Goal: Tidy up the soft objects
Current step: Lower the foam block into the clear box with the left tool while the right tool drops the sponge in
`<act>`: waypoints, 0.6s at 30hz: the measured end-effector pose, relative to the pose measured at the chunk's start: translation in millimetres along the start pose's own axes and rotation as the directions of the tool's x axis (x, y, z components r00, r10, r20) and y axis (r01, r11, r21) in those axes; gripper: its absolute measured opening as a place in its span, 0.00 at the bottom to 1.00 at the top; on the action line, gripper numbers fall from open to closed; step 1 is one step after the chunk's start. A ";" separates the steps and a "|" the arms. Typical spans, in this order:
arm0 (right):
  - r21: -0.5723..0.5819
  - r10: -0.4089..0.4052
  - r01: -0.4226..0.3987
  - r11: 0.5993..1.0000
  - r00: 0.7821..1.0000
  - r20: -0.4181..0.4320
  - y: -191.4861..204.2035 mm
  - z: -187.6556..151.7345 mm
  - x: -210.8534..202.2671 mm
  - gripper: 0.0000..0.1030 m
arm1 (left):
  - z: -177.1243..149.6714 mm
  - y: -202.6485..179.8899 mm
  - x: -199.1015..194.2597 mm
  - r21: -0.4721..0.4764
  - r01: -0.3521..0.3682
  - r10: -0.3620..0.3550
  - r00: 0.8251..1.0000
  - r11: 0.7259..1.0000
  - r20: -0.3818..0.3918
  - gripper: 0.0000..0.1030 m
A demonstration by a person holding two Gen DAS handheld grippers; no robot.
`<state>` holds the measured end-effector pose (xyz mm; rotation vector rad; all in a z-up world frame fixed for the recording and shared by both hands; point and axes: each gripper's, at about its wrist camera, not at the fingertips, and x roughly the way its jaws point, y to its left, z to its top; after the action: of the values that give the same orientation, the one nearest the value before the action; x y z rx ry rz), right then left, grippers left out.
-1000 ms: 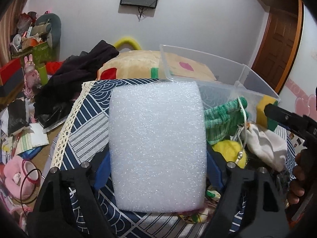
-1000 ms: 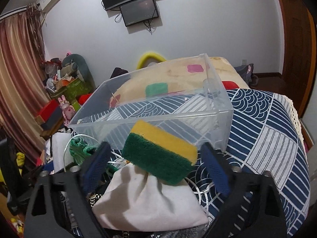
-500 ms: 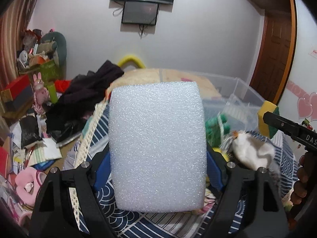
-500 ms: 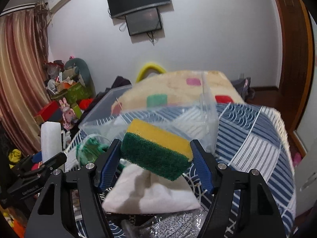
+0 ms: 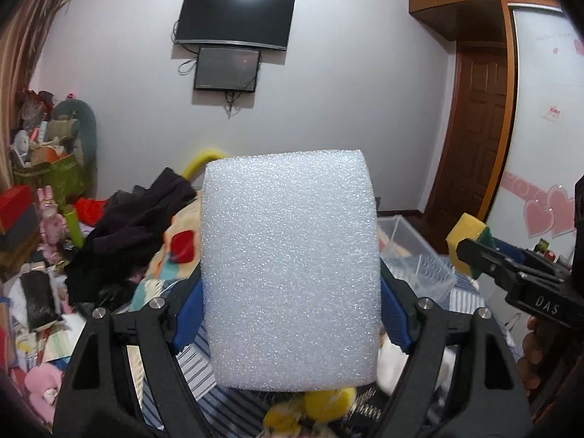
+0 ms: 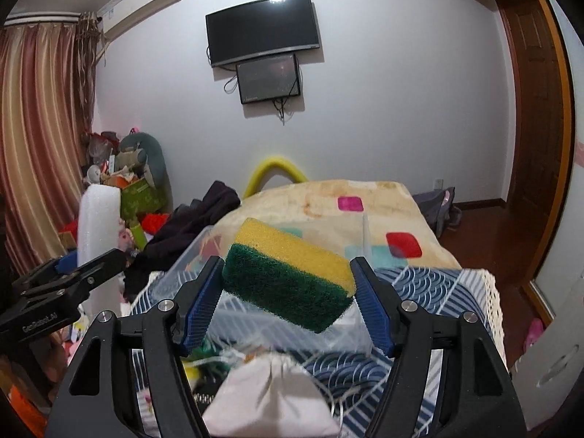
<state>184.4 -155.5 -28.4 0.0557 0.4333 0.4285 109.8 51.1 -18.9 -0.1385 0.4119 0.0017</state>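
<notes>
- A white foam block [image 5: 290, 270] is clamped upright between the blue pads of the left gripper [image 5: 290, 314], raised above the bed.
- A yellow-and-green sponge [image 6: 290, 273] is pinched, tilted, in the right gripper [image 6: 288, 303].
- A clear plastic bin [image 6: 189, 255] is seen beneath, on a navy patterned cloth [image 6: 430, 292], near a white pouch [image 6: 272, 398].
</notes>
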 end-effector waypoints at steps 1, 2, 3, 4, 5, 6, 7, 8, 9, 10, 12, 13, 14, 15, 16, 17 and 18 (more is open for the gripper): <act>0.005 0.001 -0.001 1.000 1.000 0.003 -0.8 1.4 1.3 0.65 | 3.6 0.5 2.4 -0.003 0.011 -0.011 1.000 1.000 0.004 0.78; 0.012 0.004 -0.004 1.000 1.000 0.004 -3.2 4.4 4.8 0.65 | 8.6 0.4 7.6 -0.008 0.023 -0.023 1.000 1.000 0.001 0.78; 0.022 0.004 -0.004 1.000 1.000 0.003 -6.3 7.7 9.4 0.65 | 13.3 0.6 13.9 -0.013 0.029 -0.029 1.000 0.999 -0.007 0.78; 0.026 0.005 -0.005 1.000 1.000 0.000 -7.1 9.6 11.4 0.65 | 17.4 1.2 20.1 -0.017 0.032 -0.033 0.999 0.999 -0.013 0.78; 0.027 0.008 -0.008 1.000 1.000 -0.003 -8.9 11.7 15.2 0.65 | 20.9 1.0 26.7 -0.015 0.033 -0.034 0.999 0.999 -0.021 0.78; 0.030 0.004 -0.004 1.000 1.000 -0.009 -11.2 14.0 20.8 0.65 | 23.4 0.5 32.5 -0.010 0.035 -0.035 0.999 0.999 -0.031 0.78; 0.030 0.001 -0.001 1.000 1.000 -0.016 -10.9 15.0 23.8 0.65 | 26.1 0.1 39.8 -0.007 0.034 -0.034 0.998 0.999 -0.043 0.78; 0.028 0.000 0.001 1.000 1.000 -0.026 -11.9 15.9 29.1 0.65 | 27.7 0.2 45.1 -0.005 0.036 -0.036 0.998 0.999 -0.054 0.78; 0.022 -0.009 0.009 1.000 0.999 -0.039 -13.2 16.3 37.1 0.65 | 29.6 0.3 52.9 -0.007 0.044 -0.045 0.996 0.999 -0.076 0.78; 0.016 -0.015 0.016 1.000 0.999 -0.046 -13.7 14.6 38.0 0.65 | 31.1 -0.6 58.6 -0.009 0.053 -0.053 0.995 0.999 -0.089 0.78; 0.000 -0.021 0.021 1.000 0.997 -0.078 -13.2 12.7 49.5 0.65 | 32.5 -1.8 71.5 0.004 0.062 -0.061 0.991 0.998 -0.122 0.78; -0.003 -0.022 0.022 1.000 0.996 -0.090 -13.1 11.6 53.1 0.65 | 32.7 -3.1 78.4 0.013 0.053 -0.050 0.990 0.999 -0.134 0.78; -0.010 -0.020 0.019 1.000 0.994 -0.111 -13.0 10.0 58.9 0.65 | 32.7 -4.9 82.7 0.020 0.048 -0.044 0.988 0.999 -0.145 0.78; -0.015 -0.017 0.015 1.000 0.990 -0.137 -13.1 7.3 65.9 0.65 | 31.7 -6.7 89.5 0.027 0.048 -0.043 0.985 0.998 -0.165 0.78; -0.017 -0.015 0.012 1.000 0.987 -0.160 -13.1 4.2 72.3 0.65 | 30.7 -7.6 97.8 0.028 0.056 -0.050 0.980 0.998 -0.192 0.78; -0.019 -0.014 0.011 1.000 0.985 -0.172 -13.9 3.7 74.4 0.65 | 29.7 -9.0 104.6 0.027 0.061 -0.054 0.975 0.998 -0.217 0.78; -0.023 -0.013 0.009 1.000 0.981 -0.194 -13.9 0.0 80.2 0.65 | 28.7 -11.5 109.4 0.028 0.063 -0.055 0.971 0.998 -0.233 0.78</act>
<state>255.6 -135.0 -62.1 -0.0103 0.6205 0.4296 221.9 40.7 -35.0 -0.1166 0.6414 -0.0814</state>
